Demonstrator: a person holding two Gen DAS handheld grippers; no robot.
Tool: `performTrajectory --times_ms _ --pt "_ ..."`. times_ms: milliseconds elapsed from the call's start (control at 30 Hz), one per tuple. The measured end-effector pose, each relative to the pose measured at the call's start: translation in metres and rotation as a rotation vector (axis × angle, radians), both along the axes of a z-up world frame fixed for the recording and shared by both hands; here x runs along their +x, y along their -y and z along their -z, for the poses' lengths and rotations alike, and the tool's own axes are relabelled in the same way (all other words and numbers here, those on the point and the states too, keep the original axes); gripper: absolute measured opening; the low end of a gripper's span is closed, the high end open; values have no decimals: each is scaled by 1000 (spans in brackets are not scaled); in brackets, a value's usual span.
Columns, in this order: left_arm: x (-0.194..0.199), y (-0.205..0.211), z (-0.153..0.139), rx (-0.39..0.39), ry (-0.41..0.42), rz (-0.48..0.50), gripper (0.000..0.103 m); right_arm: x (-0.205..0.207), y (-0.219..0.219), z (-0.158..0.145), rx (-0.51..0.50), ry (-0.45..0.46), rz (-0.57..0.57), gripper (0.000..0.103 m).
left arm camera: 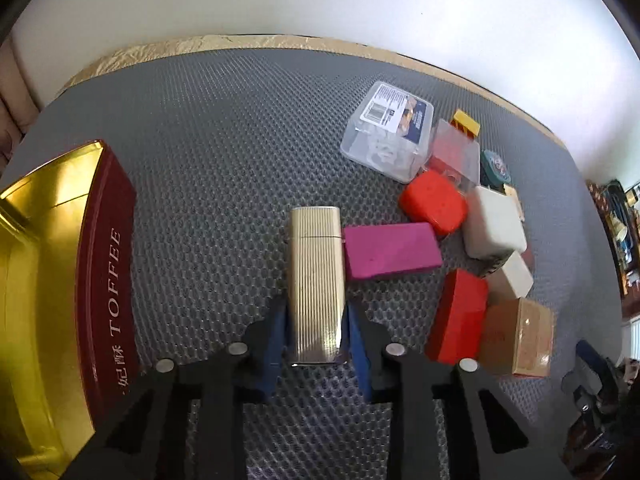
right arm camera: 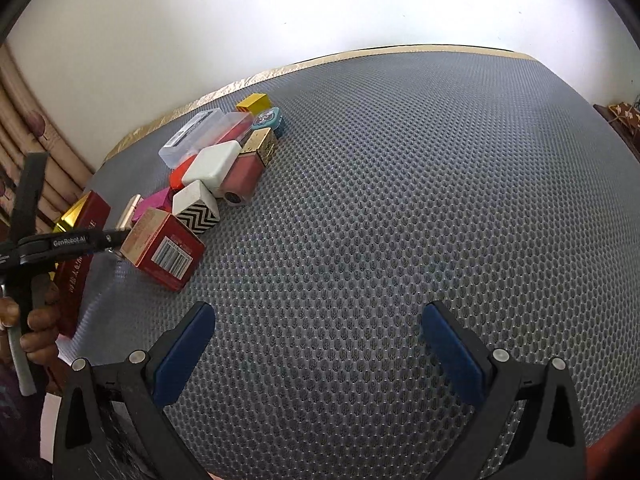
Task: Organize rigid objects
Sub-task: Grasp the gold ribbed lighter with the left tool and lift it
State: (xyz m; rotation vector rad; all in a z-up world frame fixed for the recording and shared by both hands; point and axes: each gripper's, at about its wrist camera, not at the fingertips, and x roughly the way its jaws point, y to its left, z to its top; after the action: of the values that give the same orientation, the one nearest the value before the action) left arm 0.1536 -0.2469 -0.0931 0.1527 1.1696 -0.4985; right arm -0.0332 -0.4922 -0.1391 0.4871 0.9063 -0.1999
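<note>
Gripping ribbed gold case [left arm camera: 316, 280] on grey mat [left arm camera: 224, 152], left gripper [left arm camera: 316, 340] clamped near end; right gripper [right arm camera: 318, 344] wide open, empty. Risk: smooth metal slipping, pivoting, nudging magenta box [left arm camera: 390, 250] alongside.

Black gripper frames [right arm camera: 316, 354], blue pads [right arm camera: 184, 354], silver screws; side marking reads, perhaps, "GenRobot.AI".

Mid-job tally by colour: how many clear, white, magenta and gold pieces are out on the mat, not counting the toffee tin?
Clear plastic boxes: 2
White boxes: 2
Magenta box: 1
Gold ribbed case: 1
Total: 6
</note>
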Motion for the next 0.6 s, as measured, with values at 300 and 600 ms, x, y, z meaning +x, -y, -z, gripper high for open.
performTrajectory --times_ms 300,600 --pt "-28 -18 -15 -60 58 -24 29 6 4 -9 40 20 -43 103" --pt "-64 -36 -62 -130 107 -30 29 41 -52 -47 -88 138 -380 103"
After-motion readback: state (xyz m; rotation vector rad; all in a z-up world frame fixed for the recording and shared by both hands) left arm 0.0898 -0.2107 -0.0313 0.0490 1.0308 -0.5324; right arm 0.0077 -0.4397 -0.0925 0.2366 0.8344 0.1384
